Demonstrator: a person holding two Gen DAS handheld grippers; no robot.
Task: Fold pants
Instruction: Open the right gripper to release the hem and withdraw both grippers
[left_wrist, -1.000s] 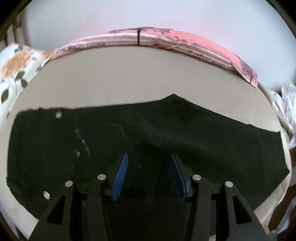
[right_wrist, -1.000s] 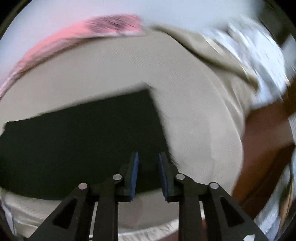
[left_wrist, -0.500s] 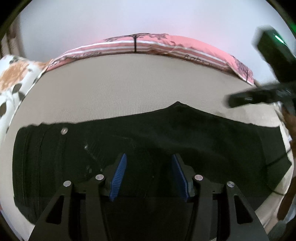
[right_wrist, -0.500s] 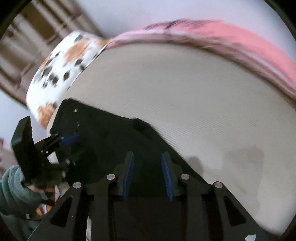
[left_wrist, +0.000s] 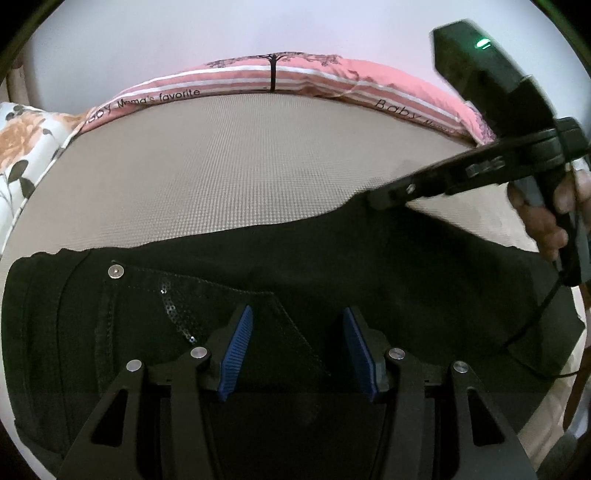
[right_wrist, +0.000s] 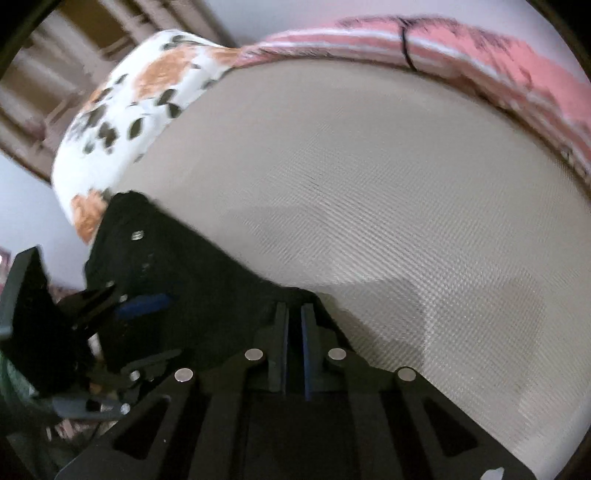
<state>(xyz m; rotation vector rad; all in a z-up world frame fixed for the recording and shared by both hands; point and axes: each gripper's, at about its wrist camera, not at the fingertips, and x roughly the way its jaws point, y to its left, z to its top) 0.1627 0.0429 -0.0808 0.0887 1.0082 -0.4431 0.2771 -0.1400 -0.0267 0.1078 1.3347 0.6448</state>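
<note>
Black pants (left_wrist: 369, 266) lie flat across the beige mattress (left_wrist: 240, 158), waistband to the left, a metal button (left_wrist: 116, 272) near the pocket. My left gripper (left_wrist: 297, 314) hovers open just above the pocket area, nothing between its blue pads. My right gripper (left_wrist: 380, 197) reaches in from the right to the pointed peak on the pants' far edge. In the right wrist view the right gripper (right_wrist: 294, 308) has its jaws closing, nearly together, on that dark cloth edge of the pants (right_wrist: 177, 266). The left gripper (right_wrist: 122, 299) shows at the left there.
A pink striped pillow (left_wrist: 280, 79) lines the mattress's far edge and a floral pillow (left_wrist: 22, 136) sits at the left end. A hand (left_wrist: 543, 218) holds the right gripper's handle, and a thin cable (left_wrist: 535, 325) hangs over the pant leg. Bare mattress lies beyond the pants.
The right gripper swung from the leg end of the pants over to the peak on their far edge and closed there. The left gripper sank slightly toward the pocket.
</note>
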